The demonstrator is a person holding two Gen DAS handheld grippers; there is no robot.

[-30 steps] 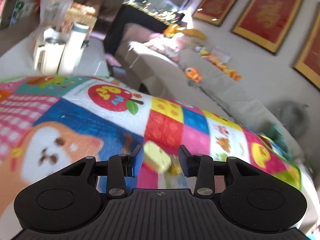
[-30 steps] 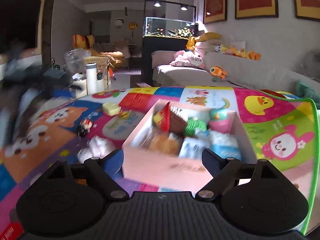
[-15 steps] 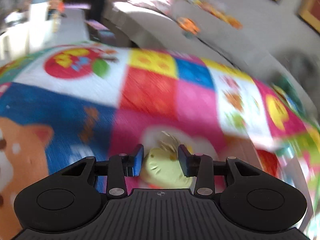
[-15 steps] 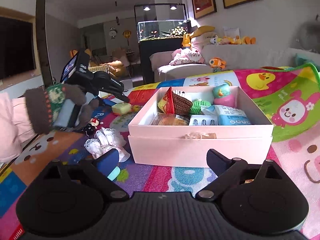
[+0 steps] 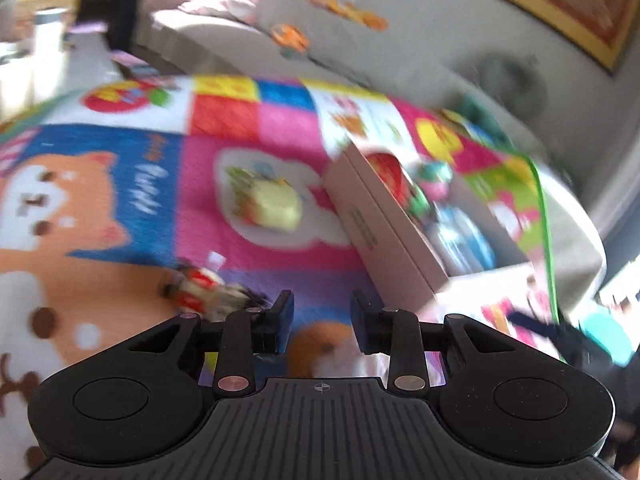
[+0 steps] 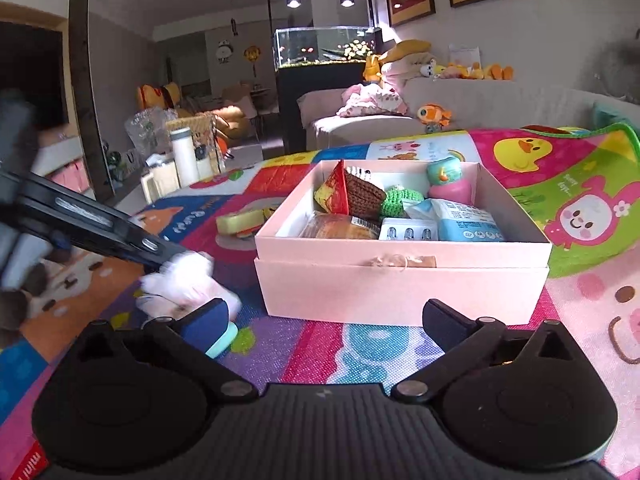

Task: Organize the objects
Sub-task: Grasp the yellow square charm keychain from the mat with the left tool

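At centre frame of the right wrist view, one pink box (image 6: 400,280) is sitting open-topped, collecting toys. Right gripper (image 6: 326,320) is opening wide, empty. Left gripper (image 5: 322,316) is closing, nothing between its jaws; one white glove (image 6: 180,284) and one yellow block (image 5: 276,206) are waiting on the mat (image 5: 224,264).

Pink box (image 6: 400,280), lid off, sits upright on the mat, packed w/ red-yellow packet (image 6: 334,194), brown crochet piece (image 6: 362,200), green crochet ball (image 6: 398,200), teal-pink toy (image 6: 446,180), blue-white pack (image 6: 464,224), blister strip (image 6: 408,232) & a wrapped bun at the front left. Outside, left of the box: pale yellow block (image 5: 278,208) flat on the mat close by; small red-white figure (image 5: 200,284) lying nearer. White frilly cloth (image 6: 184,284) bunched near the box's front left corner.
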